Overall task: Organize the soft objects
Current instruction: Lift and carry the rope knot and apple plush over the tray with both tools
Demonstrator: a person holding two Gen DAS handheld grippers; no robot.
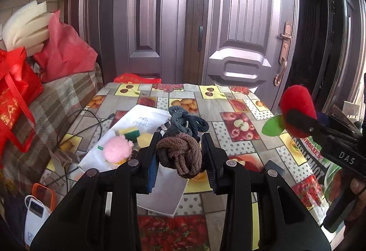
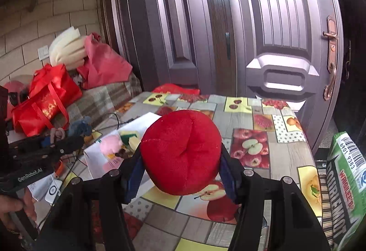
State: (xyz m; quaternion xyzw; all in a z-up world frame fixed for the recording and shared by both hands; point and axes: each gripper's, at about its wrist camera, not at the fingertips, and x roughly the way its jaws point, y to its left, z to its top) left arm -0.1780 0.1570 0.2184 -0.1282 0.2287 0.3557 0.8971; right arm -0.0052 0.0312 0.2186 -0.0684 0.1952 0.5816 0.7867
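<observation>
Door (image 1: 228, 22) fills the background, brown panelled metal, brass handle (image 1: 283, 54) on its right. Table (image 1: 240, 100) with fruit-print cloth below it. White paper (image 1: 146, 118) carries a pink pompom (image 1: 117, 150) and sponges (image 1: 132, 133). Left gripper (image 1: 181, 152) clamps a knotted brown rope bundle (image 1: 179, 156). Right gripper (image 2: 180, 160) pinches a red plush apple (image 2: 180, 152), lifted off the cloth.

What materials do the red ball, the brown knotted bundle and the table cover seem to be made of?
Red ball: plush fabric, matte and fuzzy, with stitched seams; probably stuffed.
Brown knotted bundle: ribbed elastic cloth bands, matte, likely hair ties.
Table cover: printed vinyl or oilcloth, smooth, with a slight sheen; not certain.
</observation>
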